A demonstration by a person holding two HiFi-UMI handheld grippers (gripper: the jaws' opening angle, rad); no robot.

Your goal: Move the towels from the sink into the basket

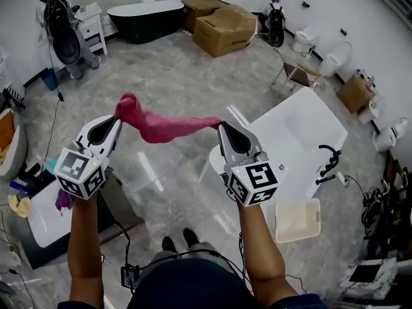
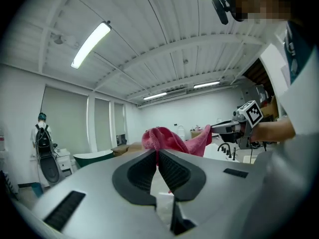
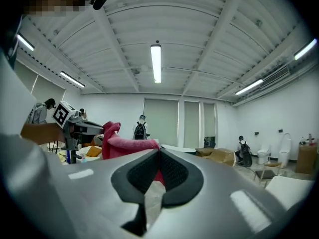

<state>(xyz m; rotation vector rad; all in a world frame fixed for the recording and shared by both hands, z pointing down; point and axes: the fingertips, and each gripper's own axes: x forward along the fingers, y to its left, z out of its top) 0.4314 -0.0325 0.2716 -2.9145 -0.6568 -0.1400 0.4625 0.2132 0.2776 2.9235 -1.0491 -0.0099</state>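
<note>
Between both tongs, held over the floor: one pink towel (image 1: 164, 126), stretched out roughly level.
- Left tongs (image 1: 118, 116): closed narrow on the towel's bunched left end, with cloth bulging above the pads.
- Right tongs (image 1: 221, 127): closed narrow on the thin right corner.
- Reason for hold, as judged: a two-point grip keeps the cloth taut, off the floor and unlikely to snag.
- Basket (image 1: 297, 221): beige, open-topped, nothing seen inside. It sits near right, just beyond the right forearm, and the towel is well apart from it.
- White tub (image 1: 302, 131): right, its rim close by the right tongs. A black tap (image 1: 328, 163) stands at its right edge, a possible catch point for hanging cloth.
- White fixture (image 1: 38, 221): near left, probably the sink, with small items on it.
- Open room: bare grey floor (image 1: 180, 76) lies wide ahead. Cardboard boxes (image 1: 222, 28) and a dark bathtub (image 1: 145, 15) stand far off.
</note>
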